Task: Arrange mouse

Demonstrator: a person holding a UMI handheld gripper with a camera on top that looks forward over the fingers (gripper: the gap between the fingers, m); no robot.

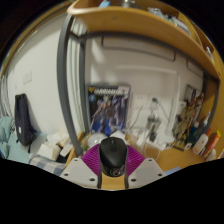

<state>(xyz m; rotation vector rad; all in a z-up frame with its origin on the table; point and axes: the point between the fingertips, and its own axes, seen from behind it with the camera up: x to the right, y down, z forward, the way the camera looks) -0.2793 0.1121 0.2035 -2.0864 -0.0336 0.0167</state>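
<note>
A black computer mouse (112, 156) sits between my gripper's (112, 163) two fingers, its nose pointing away from me. The magenta pads (91, 159) press against both of its sides. The mouse is held up above the wooden desk (172, 158), which shows past the right finger. My gripper is shut on the mouse.
Beyond the mouse stands a blue box with printed art (108, 106) against a white wall. A grey vertical post (66, 80) rises at the left, under a wooden shelf (130, 18). Cables and small clutter (190, 125) lie at the right, a dark object (24, 118) at the left.
</note>
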